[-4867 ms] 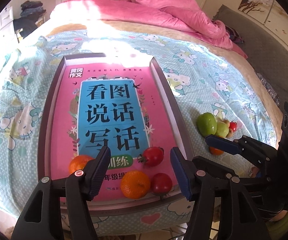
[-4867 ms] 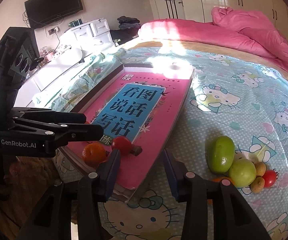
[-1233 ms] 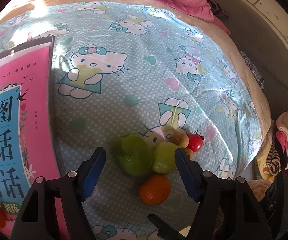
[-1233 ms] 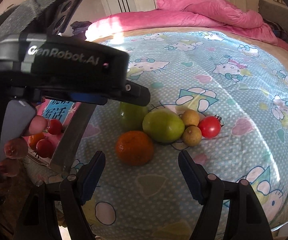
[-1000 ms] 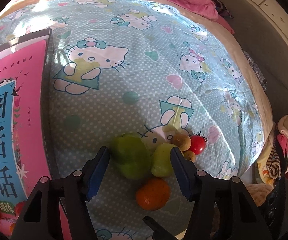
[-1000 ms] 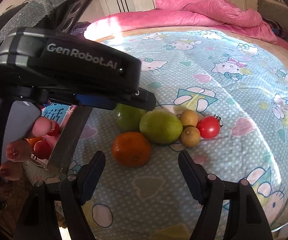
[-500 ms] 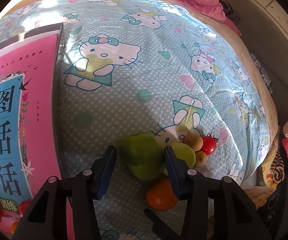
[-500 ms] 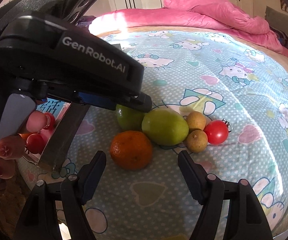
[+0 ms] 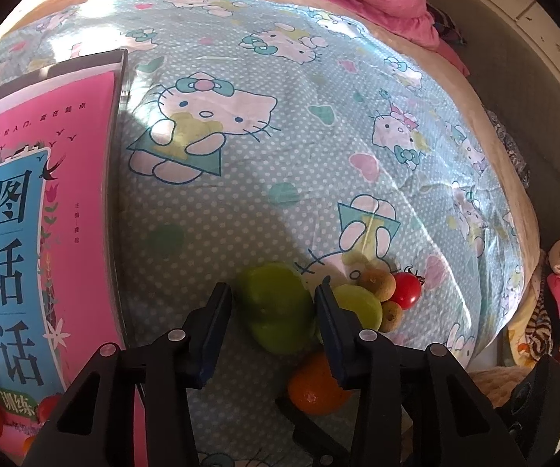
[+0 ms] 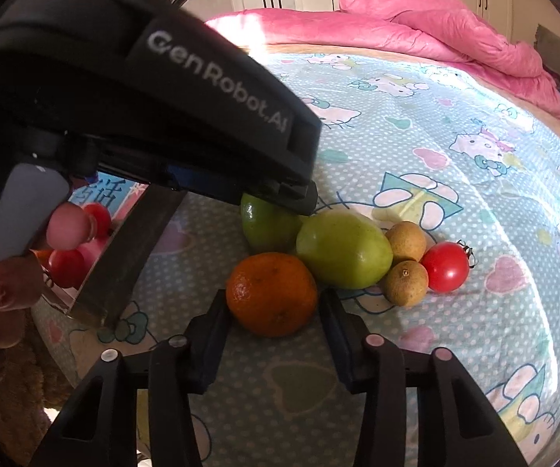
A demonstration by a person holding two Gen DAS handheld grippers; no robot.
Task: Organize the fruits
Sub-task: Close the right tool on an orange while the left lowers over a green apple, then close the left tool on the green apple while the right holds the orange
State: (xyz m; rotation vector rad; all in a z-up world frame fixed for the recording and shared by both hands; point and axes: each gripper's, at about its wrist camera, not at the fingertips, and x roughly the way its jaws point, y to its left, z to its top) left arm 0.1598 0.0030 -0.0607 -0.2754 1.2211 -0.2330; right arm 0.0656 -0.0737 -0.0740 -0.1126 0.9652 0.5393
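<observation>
Left gripper [image 9: 272,313]: jaws just narrowed round green fruit [image 9: 276,307], contact judged made. Right gripper [image 10: 274,315]: just closed on orange [image 10: 272,294]. Both on bedsheet [image 9: 299,163] beside tray [image 9: 118,202]. Fruit judged firm, round, roll-prone; widest middle to be gripped.

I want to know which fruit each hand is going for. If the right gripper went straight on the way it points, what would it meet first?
The orange. It sits between the right gripper's fingers, whose jaws have just been closing around it. Directly behind it lies a green fruit, which would likely come next, though depth is hard to judge here.
</observation>
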